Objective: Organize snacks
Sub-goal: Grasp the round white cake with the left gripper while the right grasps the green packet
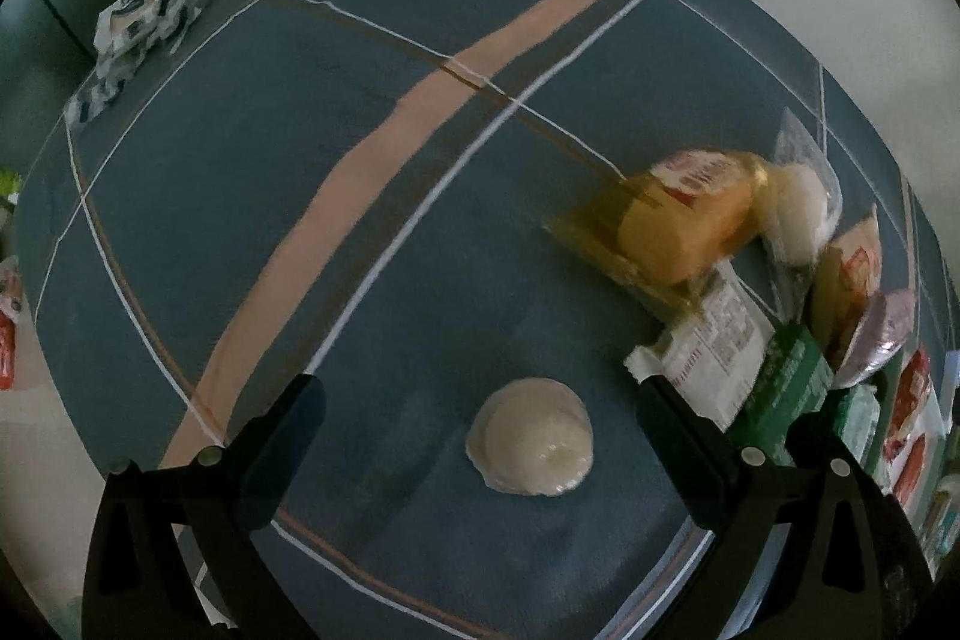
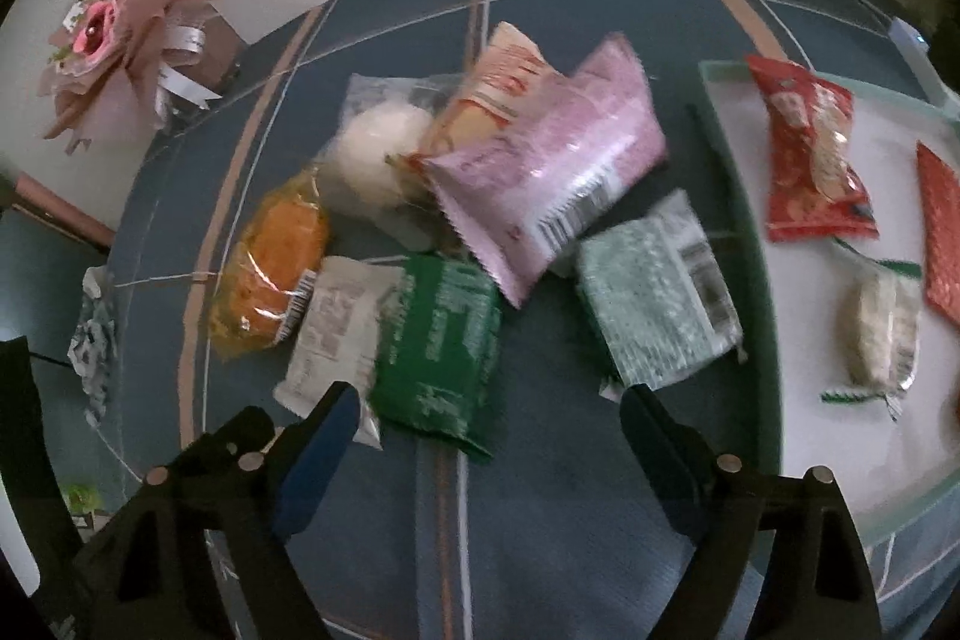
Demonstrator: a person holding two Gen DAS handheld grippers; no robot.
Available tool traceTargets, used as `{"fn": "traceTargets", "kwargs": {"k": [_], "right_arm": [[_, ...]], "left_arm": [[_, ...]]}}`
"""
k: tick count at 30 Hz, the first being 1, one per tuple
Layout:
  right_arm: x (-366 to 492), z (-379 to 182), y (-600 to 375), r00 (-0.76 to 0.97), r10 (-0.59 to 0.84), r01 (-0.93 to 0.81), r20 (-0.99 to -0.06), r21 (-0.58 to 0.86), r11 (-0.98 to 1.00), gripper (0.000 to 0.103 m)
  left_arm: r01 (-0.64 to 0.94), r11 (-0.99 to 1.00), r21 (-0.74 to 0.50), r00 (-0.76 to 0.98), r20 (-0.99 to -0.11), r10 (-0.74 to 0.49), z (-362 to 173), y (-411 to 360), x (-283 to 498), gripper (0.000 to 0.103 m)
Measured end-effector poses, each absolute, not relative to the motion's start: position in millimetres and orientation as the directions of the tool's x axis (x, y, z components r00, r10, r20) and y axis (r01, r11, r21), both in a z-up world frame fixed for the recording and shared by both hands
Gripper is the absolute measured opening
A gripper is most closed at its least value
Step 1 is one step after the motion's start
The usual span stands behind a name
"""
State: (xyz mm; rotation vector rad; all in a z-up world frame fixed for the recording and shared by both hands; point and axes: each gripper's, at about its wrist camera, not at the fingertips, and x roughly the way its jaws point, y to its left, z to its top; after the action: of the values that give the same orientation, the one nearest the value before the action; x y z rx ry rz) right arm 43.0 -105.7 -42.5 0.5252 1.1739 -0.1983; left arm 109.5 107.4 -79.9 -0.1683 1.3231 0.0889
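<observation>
On the blue plaid table, both tongs gape empty: left tongs (image 1: pixel 480 400) straddle the round white bun (image 1: pixel 531 439), right tongs (image 2: pixel 486 406) should drop squarely over the green packet (image 2: pixel 441 340) at 12 o'clock.

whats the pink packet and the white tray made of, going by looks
Pink pillow-shaped snack packet: likely glossy plastic film, given its shiny creases, crimped zigzag end seams and printed barcode. Pale white rectangular tray: smooth matte surface with a greenish, slightly translucent rim, so plastic or frosted glass; unclear which.
</observation>
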Motion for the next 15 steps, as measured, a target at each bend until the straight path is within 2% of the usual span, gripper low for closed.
{"fn": "traceTargets", "kwargs": {"k": [8,12,15], "right_arm": [[74,-47,-103,0.391,0.088,0.372,-0.916,0.245,0.895,0.069],[96,-57,-90,0.367,0.106,0.352,-0.924,0.244,0.904,0.056],[105,-66,-83,0.349,0.112,0.344,-0.931,0.238,0.908,0.055]], "left_arm": [[-0.175,0.980,-0.091,0.242,-0.969,-0.047,-84,117,113,0.103],[-0.184,0.978,-0.096,0.249,-0.967,-0.049,-83,123,113,0.103],[-0.186,0.978,-0.099,0.251,-0.967,-0.050,-79,126,106,0.103]]}}
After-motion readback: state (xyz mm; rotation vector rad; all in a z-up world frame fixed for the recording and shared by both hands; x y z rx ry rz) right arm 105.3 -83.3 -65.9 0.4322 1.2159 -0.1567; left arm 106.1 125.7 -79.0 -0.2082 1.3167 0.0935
